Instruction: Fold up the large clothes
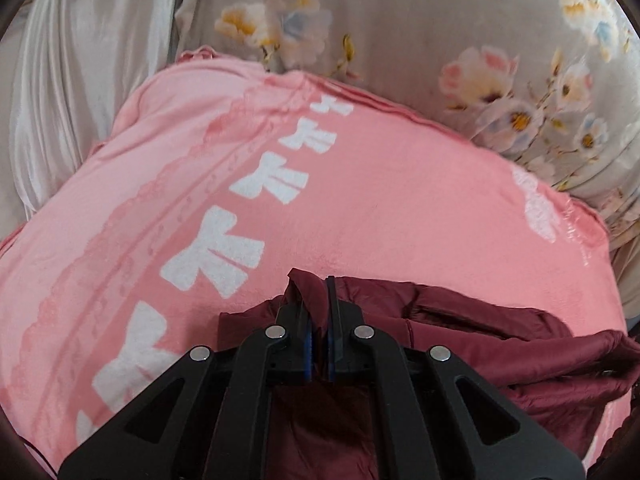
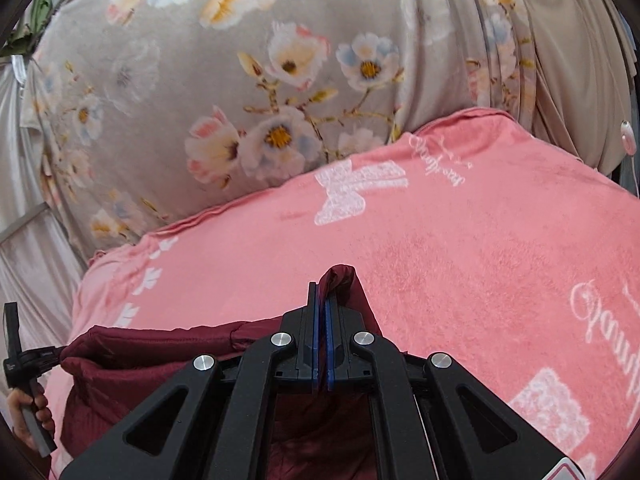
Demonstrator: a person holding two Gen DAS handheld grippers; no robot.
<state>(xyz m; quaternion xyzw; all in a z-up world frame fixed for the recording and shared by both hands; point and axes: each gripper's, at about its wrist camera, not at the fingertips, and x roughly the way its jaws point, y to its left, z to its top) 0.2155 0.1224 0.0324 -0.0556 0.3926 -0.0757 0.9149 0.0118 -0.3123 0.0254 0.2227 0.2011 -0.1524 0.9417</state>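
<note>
Jaws of both the left gripper and right gripper are clamped on edges of the maroon padded jacket held over the pink blanket; fold apparently underway, next requiring both corners carried across evenly.

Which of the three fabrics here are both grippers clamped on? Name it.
The dark red garment. Left gripper and right gripper each pinch a fold of it; the pink blanket lies underneath, the floral sheet beyond.
</note>
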